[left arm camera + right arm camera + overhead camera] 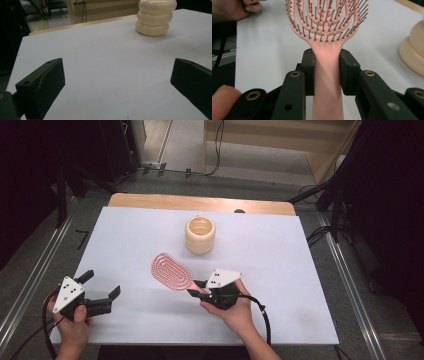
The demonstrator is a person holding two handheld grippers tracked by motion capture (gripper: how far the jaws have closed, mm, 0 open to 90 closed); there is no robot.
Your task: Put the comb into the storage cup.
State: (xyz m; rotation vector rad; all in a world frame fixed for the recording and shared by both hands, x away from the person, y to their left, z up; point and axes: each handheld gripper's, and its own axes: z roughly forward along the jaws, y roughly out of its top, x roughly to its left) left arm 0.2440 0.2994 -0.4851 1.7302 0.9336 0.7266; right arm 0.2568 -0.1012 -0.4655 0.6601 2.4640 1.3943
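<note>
1. Between the right gripper's [327,72] jaws sits the pink brush [172,271], pinched by its handle, its head pointing away from the hand.
2. Ahead stands the cream cup [200,234], well apart.
3. Off to the side, the left gripper [102,292] gapes wide, holding nothing.

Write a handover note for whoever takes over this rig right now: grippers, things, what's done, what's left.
Right gripper: shut on the handle of the pink hairbrush, bristles up, head pointing toward the cup.
Left gripper: open and empty, at the near left part of the white table.
Cream ribbed cup: upright at mid-table, beyond the brush head, with nothing visible inside.
Done: the brush is gripped firmly by its handle.
Left: probably carry the brush to the cup and stand it in, though that is a guess from the layout. The left gripper is free to steady the cup if it wobbles.
</note>
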